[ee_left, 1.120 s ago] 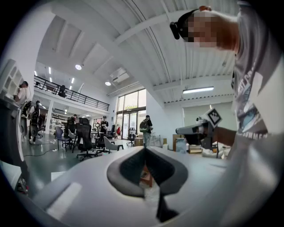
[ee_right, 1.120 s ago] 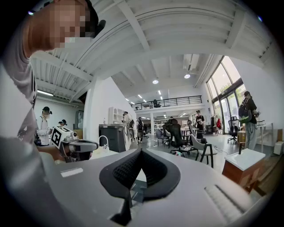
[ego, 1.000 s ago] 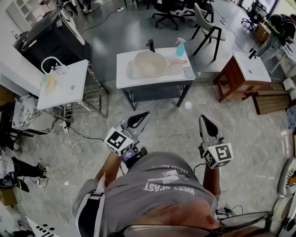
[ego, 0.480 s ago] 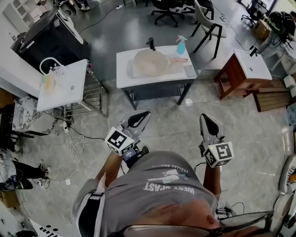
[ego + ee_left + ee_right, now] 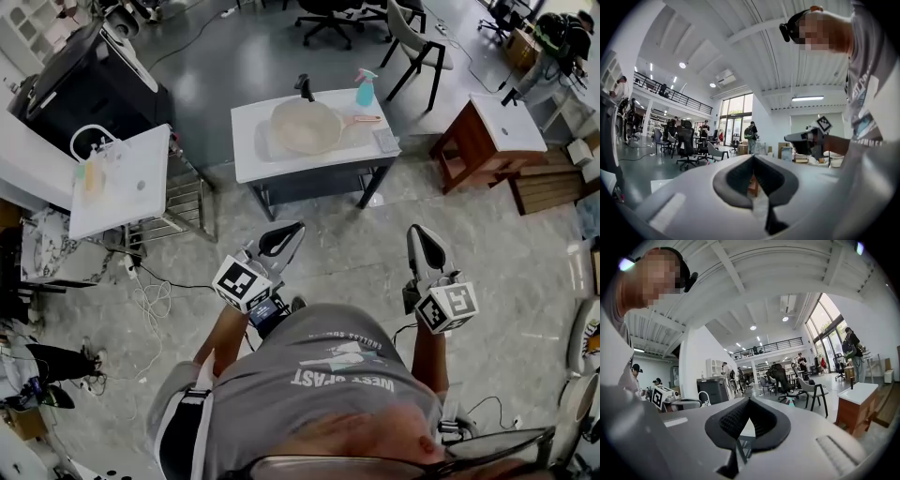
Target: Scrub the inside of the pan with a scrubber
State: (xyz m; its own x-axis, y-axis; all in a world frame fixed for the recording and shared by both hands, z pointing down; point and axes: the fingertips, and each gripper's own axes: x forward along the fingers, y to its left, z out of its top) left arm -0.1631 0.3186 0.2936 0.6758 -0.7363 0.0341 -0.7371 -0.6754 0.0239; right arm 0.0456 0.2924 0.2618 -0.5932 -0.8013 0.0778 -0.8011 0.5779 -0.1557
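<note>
The task has not started: no contact has been made with any task item. The pan (image 5: 305, 127) lies flat on the white table (image 5: 251, 167), well ahead of the person, with its open side up and its handle pointing toward the right of the head view. A flat grey pad (image 5: 385, 141), presumably the scrubber, lies on the same table just beyond the end of the handle, near the right edge. A turquoise spray bottle (image 5: 364, 90) stands upright behind the handle. The left gripper (image 5: 298, 228) is held level in front of the torso with its jaws fully together and nothing between them. The right gripper (image 5: 414, 231) is held likewise, jaws closed tip to tip and empty. Both are well apart from the table, with bare floor between. Remaining steps, as judged from this state: approach the table, open one gripper and take up the pad, steady the pan with the other gripper if required, and then work the pad over the pan's inner surface. The entire scrubbing operation is outstanding.
</note>
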